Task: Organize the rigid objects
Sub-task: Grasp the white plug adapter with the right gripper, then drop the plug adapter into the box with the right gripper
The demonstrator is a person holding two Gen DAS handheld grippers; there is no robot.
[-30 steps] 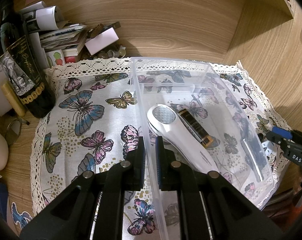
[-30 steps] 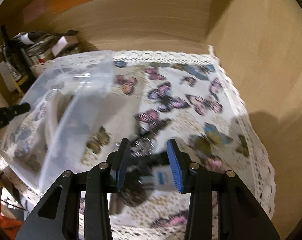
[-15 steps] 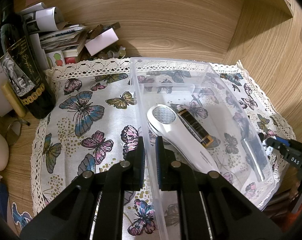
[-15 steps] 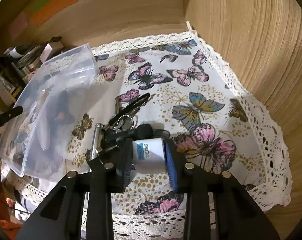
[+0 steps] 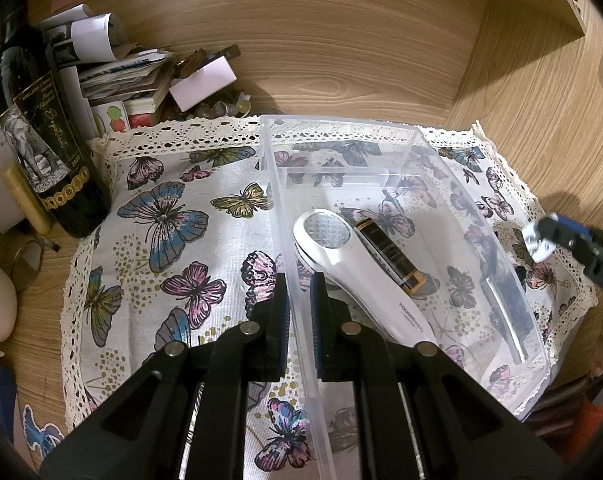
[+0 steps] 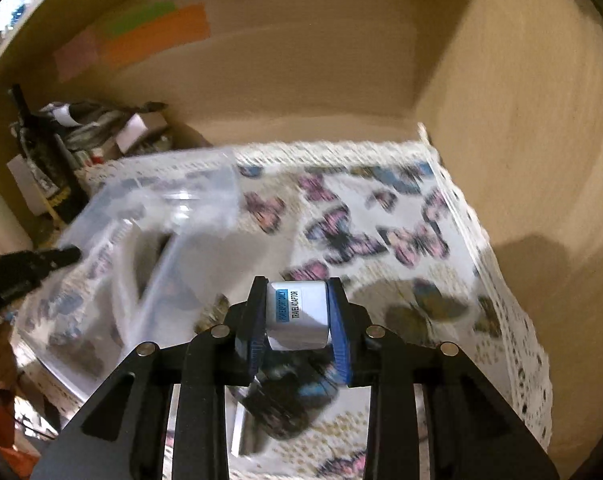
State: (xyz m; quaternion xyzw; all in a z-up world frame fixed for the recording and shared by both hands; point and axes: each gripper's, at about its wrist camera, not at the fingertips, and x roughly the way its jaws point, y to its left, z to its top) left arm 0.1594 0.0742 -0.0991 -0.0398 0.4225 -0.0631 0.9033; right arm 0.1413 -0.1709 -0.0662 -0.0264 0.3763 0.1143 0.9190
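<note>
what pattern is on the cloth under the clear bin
Colourful butterflies on white cloth with a lace edge, clearest in the left wrist view.

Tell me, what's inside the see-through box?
Inside the clear box lie a white handheld device and a black tube beside it. Dark things show by the far wall, too blurry to name.

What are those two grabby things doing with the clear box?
A person is tidying things into the clear box. The left tool is clamped on the box's side wall, steadying it. The right tool grips a white travel adaptor, lifted off the butterfly cloth. A white handheld device and a dark tube lie inside the box.
</note>
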